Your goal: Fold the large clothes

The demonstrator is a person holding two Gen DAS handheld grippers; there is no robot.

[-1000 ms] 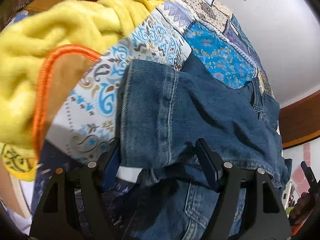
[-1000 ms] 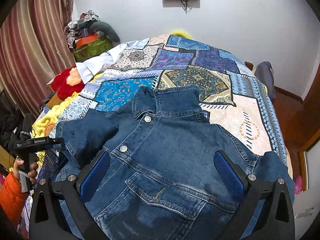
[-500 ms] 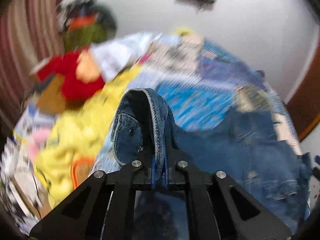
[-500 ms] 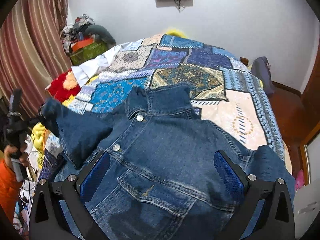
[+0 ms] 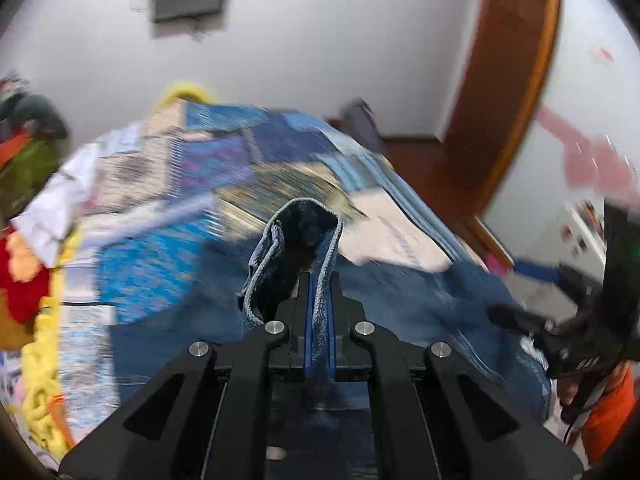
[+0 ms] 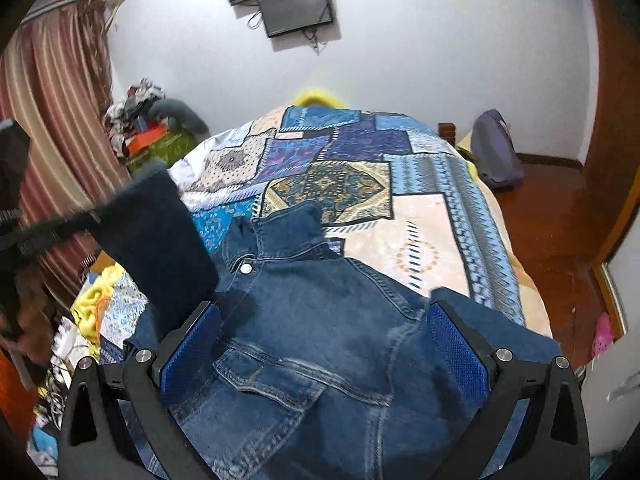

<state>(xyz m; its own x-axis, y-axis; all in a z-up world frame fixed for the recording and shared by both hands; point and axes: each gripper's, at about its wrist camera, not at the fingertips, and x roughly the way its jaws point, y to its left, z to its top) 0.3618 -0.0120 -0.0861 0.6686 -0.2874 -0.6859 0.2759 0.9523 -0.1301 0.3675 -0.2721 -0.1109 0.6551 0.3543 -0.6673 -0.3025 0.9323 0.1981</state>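
- The denim jacket (image 6: 320, 332) lies front-up on the near end of the bed (image 6: 432, 240), collar pointing toward the far wall, its body spread across the patchwork quilt (image 6: 332, 184).
- The left hand-held gripper (image 5: 318, 280) is clenched tight on the jacket's sleeve cuff (image 5: 296, 240); the denim edge runs between the blue pads and loops up above the tips.
- From the right wrist view, that sleeve (image 6: 156, 240) is lifted off the quilt at the bed's left edge, hanging as a dark panel above the jacket's shoulder.
- The right hand-held gripper (image 6: 324, 344) stands released, its jaws spread wide over the jacket's chest, one blue pad (image 6: 188, 344) at each side, with no cloth pinched between them.
- The jacket's other sleeve (image 6: 500, 328) lies toward the bed's right edge, near the right pad.
- A yellow blanket (image 6: 96, 300) is bunched along the bed's left edge, beside the lifted sleeve.
- A screen (image 6: 296, 8) hangs on the white wall beyond the far end of the bed.
- A striped curtain (image 6: 60, 120) hangs at the left, and a grey bag (image 6: 496, 152) sits on the floor by the bed's far right corner.
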